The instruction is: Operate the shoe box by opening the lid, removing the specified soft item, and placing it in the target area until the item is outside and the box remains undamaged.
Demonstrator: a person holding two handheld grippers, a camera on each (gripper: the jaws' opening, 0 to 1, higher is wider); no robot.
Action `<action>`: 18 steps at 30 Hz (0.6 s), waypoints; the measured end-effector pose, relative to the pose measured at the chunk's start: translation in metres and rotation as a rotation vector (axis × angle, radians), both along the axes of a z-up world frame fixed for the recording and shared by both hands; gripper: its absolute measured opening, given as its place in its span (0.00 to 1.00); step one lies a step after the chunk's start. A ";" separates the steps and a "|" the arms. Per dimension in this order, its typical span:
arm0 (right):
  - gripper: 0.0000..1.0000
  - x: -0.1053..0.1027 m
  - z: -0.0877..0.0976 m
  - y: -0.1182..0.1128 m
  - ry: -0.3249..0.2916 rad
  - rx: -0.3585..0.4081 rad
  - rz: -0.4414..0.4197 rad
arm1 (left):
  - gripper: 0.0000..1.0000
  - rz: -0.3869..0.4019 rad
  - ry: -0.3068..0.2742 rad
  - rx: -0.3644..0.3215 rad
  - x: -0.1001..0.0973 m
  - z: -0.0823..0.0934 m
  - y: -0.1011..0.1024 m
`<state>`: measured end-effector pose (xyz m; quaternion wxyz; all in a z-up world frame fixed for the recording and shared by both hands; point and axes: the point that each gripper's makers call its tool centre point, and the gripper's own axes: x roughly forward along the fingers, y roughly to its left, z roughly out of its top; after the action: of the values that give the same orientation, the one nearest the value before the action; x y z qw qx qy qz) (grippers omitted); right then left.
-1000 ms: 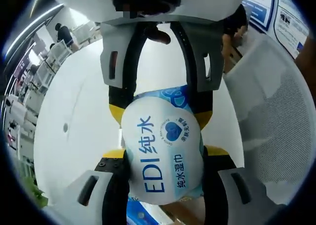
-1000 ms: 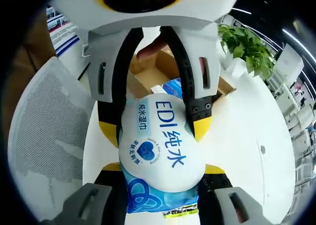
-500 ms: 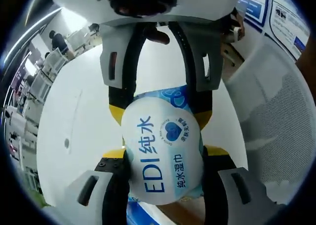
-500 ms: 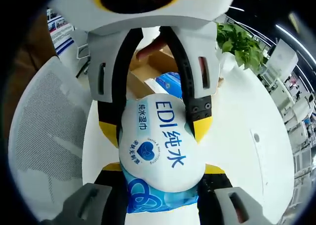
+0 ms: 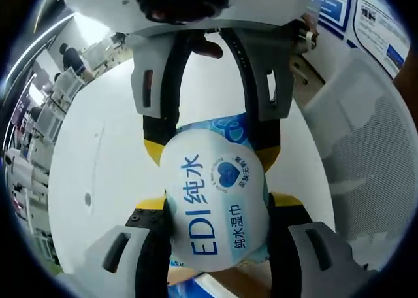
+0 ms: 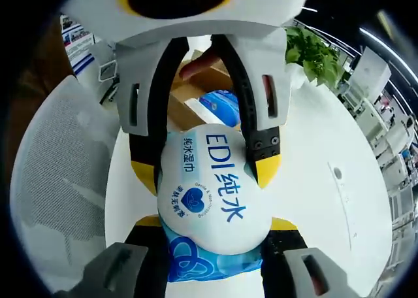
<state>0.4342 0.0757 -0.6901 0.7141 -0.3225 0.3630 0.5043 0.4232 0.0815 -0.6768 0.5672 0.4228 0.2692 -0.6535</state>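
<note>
Left gripper view: a white round table is seen at the left. The left gripper is closed from both sides on a wet-wipes pack, white with blue print; the pack is held off the table. The right gripper is seen entering from the top, clamped on the pack's far end. A white mesh chair is seen at the right.

Right gripper view: the mesh chair is seen at the left. The right gripper is closed on the pack; the left gripper is clamped opposite. A cardboard shoe box, open, is seen beyond at the table edge, with another blue pack beside it. A potted plant is seen at upper right.
</note>
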 end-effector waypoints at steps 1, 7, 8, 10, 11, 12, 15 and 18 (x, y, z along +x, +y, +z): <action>0.53 0.002 0.000 0.000 -0.001 0.001 0.000 | 0.58 0.000 -0.002 0.002 0.002 0.000 0.000; 0.53 0.013 -0.004 -0.003 -0.002 0.004 0.001 | 0.58 0.001 -0.005 0.005 0.013 -0.004 -0.003; 0.53 0.015 -0.005 -0.004 -0.002 0.003 0.002 | 0.58 0.003 -0.005 0.005 0.015 -0.005 -0.004; 0.53 0.018 -0.008 -0.005 0.000 0.002 0.003 | 0.58 0.003 -0.005 0.008 0.018 -0.008 -0.006; 0.53 0.020 -0.010 -0.006 0.000 0.002 0.003 | 0.58 0.003 -0.006 0.009 0.019 -0.008 -0.006; 0.53 0.021 -0.011 -0.007 0.001 0.003 0.003 | 0.58 0.002 -0.006 0.011 0.020 -0.010 -0.007; 0.53 0.024 -0.016 -0.008 0.003 0.005 -0.001 | 0.58 0.000 -0.005 0.016 0.024 -0.014 -0.008; 0.53 0.027 -0.021 -0.010 0.007 0.007 -0.004 | 0.58 -0.003 -0.004 0.023 0.027 -0.019 -0.010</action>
<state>0.4612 0.0661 -0.7108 0.7151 -0.3175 0.3642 0.5052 0.4501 0.0720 -0.6959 0.5619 0.4309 0.2752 -0.6503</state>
